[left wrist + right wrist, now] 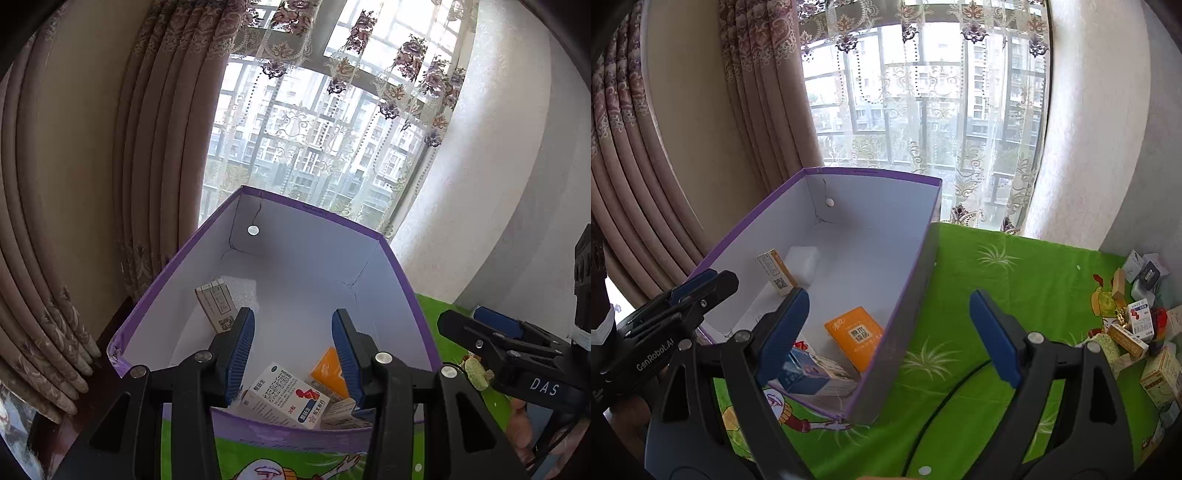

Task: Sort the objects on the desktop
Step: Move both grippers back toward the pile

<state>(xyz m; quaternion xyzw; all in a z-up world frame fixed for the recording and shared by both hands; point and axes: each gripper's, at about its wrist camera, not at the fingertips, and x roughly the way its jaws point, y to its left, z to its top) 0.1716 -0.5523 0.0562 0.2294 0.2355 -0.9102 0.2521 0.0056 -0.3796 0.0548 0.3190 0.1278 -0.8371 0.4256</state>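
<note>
Purple card forms the box [916,295] on the green cloth [1015,280], already holding an orange pack [855,336], a white pack [284,397] and a few more small cartons. The left gripper [293,341] hangs over its near wall, spread and empty. The right gripper [890,332] is spread wide too, straddling the box's right wall, with nothing between its pads. The pile [1141,332] of unsorted packs lies well apart at the cloth's far right. The next pick probably falls to the right gripper: it should swing over to the pile, take one loose carton across its narrow faces, and lift clear before moving, minding the black cable [942,406]. Only the right view shows the pile and the cable; the left view shows the white pack's printed face and the right gripper's side.
</note>
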